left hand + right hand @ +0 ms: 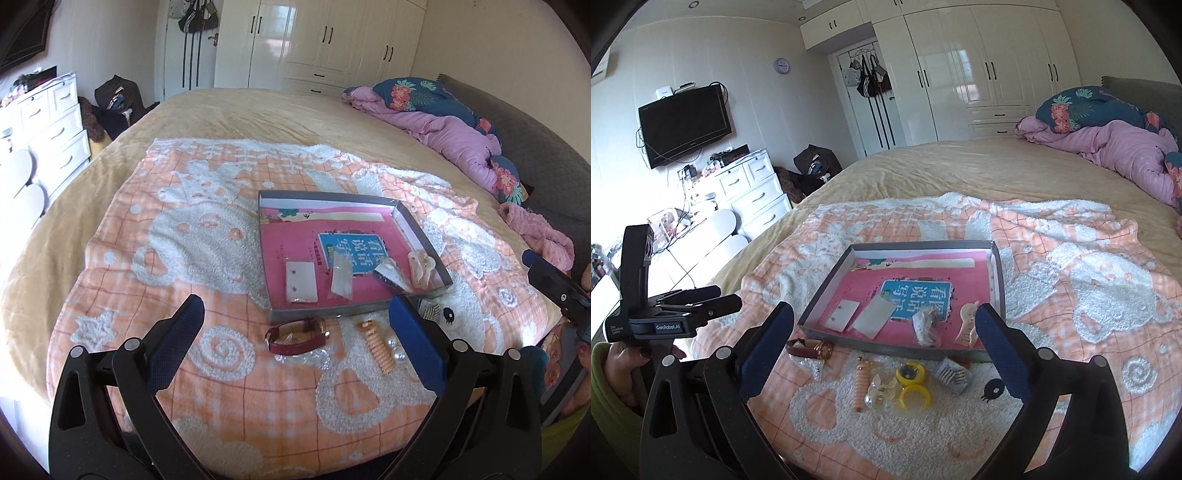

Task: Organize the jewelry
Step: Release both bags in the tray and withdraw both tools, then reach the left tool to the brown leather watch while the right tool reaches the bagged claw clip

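Note:
A shallow grey tray [421, 229] [827, 288] with a pink lining lies on the orange-and-white blanket. Inside it are an earring card [301, 281] [844, 314], small plastic packets [341, 275] [873, 321] and a pale hair clip [421, 268] [967, 325]. In front of the tray lie a dark red watch [297, 336] [810, 349], a coiled pink hair tie [375, 345] [861, 384], pearl pieces [395, 349] [877, 395], two yellow rings [912, 386] and a small comb clip [952, 374]. My left gripper [295, 317] is open and empty above the watch. My right gripper [884, 321] is open and empty above the loose items.
The blanket [207, 236] covers a yellow bedspread [258, 110]. A pink quilt [450, 129] is heaped at the far right. White drawers [757, 192] and a wall television [685, 123] stand to the left, wardrobes [979, 55] behind.

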Demonstrator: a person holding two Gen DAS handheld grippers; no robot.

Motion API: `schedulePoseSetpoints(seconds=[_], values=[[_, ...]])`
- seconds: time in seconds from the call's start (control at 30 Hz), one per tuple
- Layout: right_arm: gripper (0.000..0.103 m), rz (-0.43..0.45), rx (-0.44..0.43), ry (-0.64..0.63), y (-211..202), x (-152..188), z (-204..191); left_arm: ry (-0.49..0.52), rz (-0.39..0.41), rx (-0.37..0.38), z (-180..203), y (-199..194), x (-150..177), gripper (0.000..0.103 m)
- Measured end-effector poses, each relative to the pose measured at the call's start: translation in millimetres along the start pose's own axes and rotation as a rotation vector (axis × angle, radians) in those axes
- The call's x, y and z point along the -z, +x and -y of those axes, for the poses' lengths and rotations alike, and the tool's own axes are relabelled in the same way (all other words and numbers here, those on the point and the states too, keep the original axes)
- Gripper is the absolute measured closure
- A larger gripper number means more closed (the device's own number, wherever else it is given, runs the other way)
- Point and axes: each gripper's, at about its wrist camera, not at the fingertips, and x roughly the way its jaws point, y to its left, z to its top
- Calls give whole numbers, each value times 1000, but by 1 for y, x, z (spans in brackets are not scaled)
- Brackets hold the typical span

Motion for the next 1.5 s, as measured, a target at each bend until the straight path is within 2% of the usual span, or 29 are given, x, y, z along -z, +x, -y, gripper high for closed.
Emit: schedulePoseSetpoints(seconds=[0.77,1.3,1.37,1.4,1.5], values=[[5,-75,-30,-24,0,30,-19,27,-83,9,1,5,43,9],[6,-231,-83,3,26,75,-26,3,-152,12,-9,24,67,9],[11,-249,-83,3,30,79,-26,-2,-154,16,-12,26,69,9],[19,-262,-89,5,33,81,-27,-6,-159,15,-13,28,69,9],[30,-297,-113,23,42,88,-26,-12,-165,16,-15,32,70,9]])
